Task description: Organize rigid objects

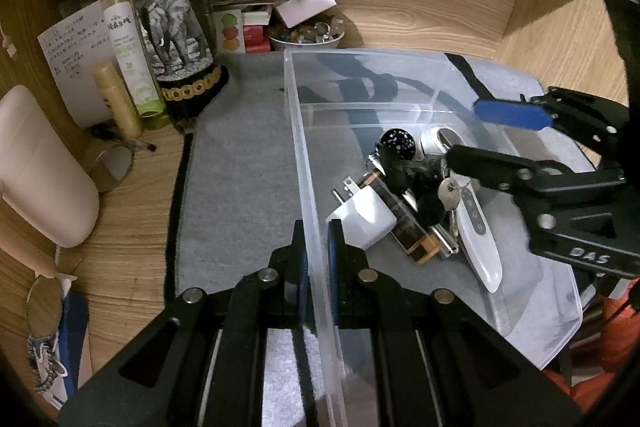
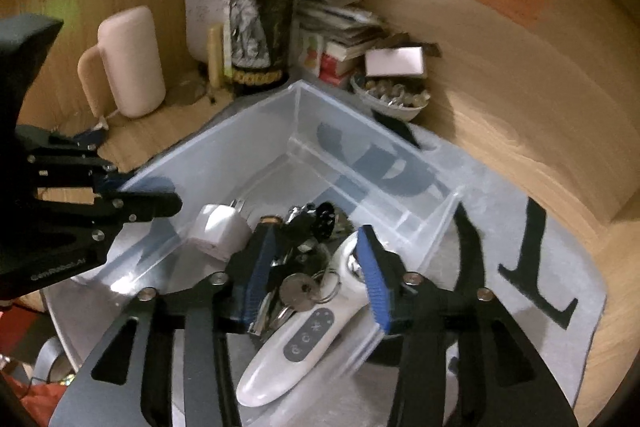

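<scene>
A clear plastic bin point(image 1: 304, 131) stands on a grey mat. My left gripper point(image 1: 316, 229) is shut on its near side wall, one finger inside and one outside; in the right wrist view the left gripper point(image 2: 166, 193) shows at the bin's left rim point(image 2: 240, 131). Inside lie a white plug charger point(image 1: 362, 215) point(image 2: 218, 231), a bunch of keys point(image 1: 452, 195) point(image 2: 300, 291), a white handheld device with buttons point(image 1: 480, 243) point(image 2: 296, 339) and dark small items. My right gripper point(image 2: 314, 229) point(image 1: 480, 137) hangs open over the bin. The keys lie between its blue pads point(image 2: 374, 287), which do not press on them.
A dark wine bottle with an elephant label point(image 1: 172, 27) point(image 2: 260, 27), a green spray bottle point(image 1: 124, 39), a pale pink jug point(image 1: 40, 171) point(image 2: 128, 63), a bowl of beads point(image 1: 306, 37) point(image 2: 394, 99) and stacked books crowd the back. Wooden walls enclose the desk. Glasses point(image 1: 44, 307) lie at the left.
</scene>
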`<state>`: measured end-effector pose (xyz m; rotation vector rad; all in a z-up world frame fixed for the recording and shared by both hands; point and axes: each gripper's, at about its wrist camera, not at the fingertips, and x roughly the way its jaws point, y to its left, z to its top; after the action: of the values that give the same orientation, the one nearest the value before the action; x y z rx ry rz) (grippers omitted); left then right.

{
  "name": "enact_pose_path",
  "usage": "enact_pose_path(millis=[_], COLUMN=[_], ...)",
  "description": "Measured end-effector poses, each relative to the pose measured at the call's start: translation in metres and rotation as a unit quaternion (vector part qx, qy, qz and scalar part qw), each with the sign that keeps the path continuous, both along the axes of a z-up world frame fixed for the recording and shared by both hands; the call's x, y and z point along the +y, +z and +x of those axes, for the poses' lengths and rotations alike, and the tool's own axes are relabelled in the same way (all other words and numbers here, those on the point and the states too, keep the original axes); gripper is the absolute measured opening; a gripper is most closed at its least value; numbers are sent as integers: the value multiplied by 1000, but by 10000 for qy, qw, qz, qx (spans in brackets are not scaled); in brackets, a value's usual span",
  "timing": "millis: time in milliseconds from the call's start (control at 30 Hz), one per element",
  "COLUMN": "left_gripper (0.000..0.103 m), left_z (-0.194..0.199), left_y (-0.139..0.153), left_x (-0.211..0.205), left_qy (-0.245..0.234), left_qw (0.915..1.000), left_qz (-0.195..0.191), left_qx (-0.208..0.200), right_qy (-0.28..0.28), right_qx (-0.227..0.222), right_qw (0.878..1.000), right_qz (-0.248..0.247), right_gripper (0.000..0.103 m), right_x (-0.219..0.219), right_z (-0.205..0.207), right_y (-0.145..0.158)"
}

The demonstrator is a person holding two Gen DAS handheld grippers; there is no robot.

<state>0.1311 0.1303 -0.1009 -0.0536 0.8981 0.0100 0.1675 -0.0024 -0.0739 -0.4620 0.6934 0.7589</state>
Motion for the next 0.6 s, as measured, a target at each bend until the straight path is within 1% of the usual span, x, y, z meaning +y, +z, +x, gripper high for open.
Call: enact_pose_path(millis=[67, 233, 267, 300, 333, 367, 400, 433, 467, 533, 567, 600], left_gripper=[8, 11, 12, 13, 18, 27, 32, 40, 45, 47, 51, 54], left_z=[0, -5, -6, -8, -10, -13, -15, -18, -22, -28, -32, -35], left_y=[2, 12, 16, 19, 23, 29, 33, 38, 43, 53, 58, 63], left_x=[-1, -3, -3, -3, -3, -4, -5, -6, -9, -16, -21, -25], left_qy=[10, 122, 165, 214, 287, 335, 352, 383, 403, 400, 388, 375], left_qw=[10000, 9997, 9995, 9993, 9989, 9985, 9983, 9978, 9972, 9958, 9950, 9942], left_qz=[-2, 201, 235, 260, 288, 286, 270, 263, 267, 329, 353, 362], left_qx=[8, -86, -127, -163, -216, -317, -381, -465, -570, -751, -848, -937], right_qy=[-50, -110, -137, -151, -185, -226, -252, -270, -288, -342, -369, -398], right_qx=[-69, -179, -198, -208, -233, -282, -321, -354, -381, -436, -476, -518], right_qw=[9999, 9993, 9990, 9989, 9986, 9981, 9976, 9972, 9967, 9957, 9950, 9944], right_qz=[96, 300, 368, 399, 442, 503, 552, 601, 660, 749, 791, 832], right_gripper=[51, 53, 54, 57, 60, 66, 68, 69, 69, 70, 72, 77], right_x=[-6, -19, -24, -26, -30, -35, -39, -44, -49, -59, -64, -68], right_z=[-2, -6, -8, -9, -10, -12, -14, -15, -18, -22, -25, -27], right_y=[6, 17, 20, 22, 24, 26, 28, 31, 34, 39, 42, 44])
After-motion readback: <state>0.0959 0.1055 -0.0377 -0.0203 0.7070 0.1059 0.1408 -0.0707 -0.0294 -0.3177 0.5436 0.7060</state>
